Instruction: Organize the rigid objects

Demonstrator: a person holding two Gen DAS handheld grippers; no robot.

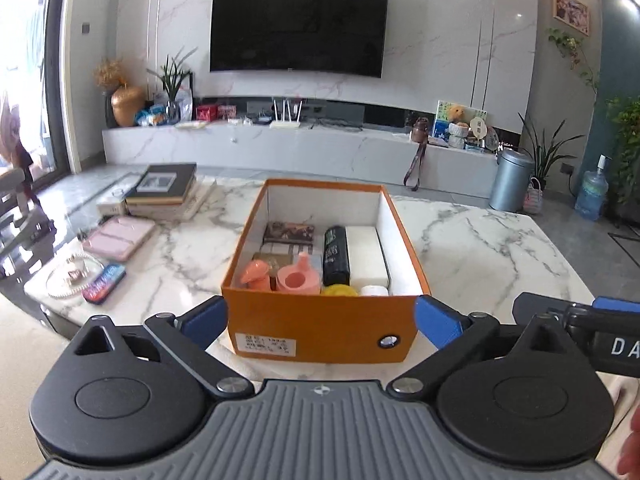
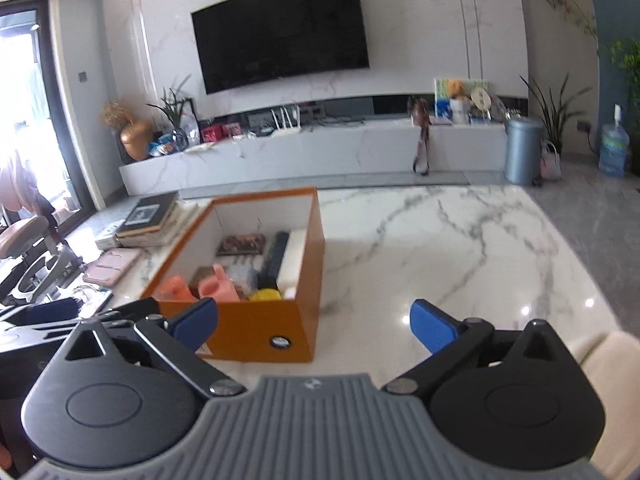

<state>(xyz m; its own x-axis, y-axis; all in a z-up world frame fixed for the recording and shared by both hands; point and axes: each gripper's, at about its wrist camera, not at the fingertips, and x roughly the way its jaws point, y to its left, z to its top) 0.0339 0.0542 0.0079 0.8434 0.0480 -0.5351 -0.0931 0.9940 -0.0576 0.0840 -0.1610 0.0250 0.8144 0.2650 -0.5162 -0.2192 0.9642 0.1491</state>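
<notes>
An open orange box [image 1: 320, 328] [image 2: 256, 326] stands on the marble table [image 1: 480, 248] [image 2: 440, 248]. It holds a black bottle [image 1: 336, 256], a white block [image 1: 366, 254], pink plastic pieces [image 1: 298, 278], a yellow lid [image 1: 340, 290] and small packets. My left gripper [image 1: 320, 322] is open and empty, its blue fingertips on either side of the box's near end, close to the corners. My right gripper [image 2: 314, 324] is open and empty, just right of the box's near corner. Its tip shows at the right in the left wrist view [image 1: 576, 316].
On the table's left lie stacked books [image 1: 168, 190], a pink case [image 1: 118, 238], a bead necklace [image 1: 68, 276] and a small colourful pack [image 1: 104, 283]. A TV wall, low cabinet, bin [image 1: 510, 180] and plants stand behind. A chair [image 2: 28, 256] is at the far left.
</notes>
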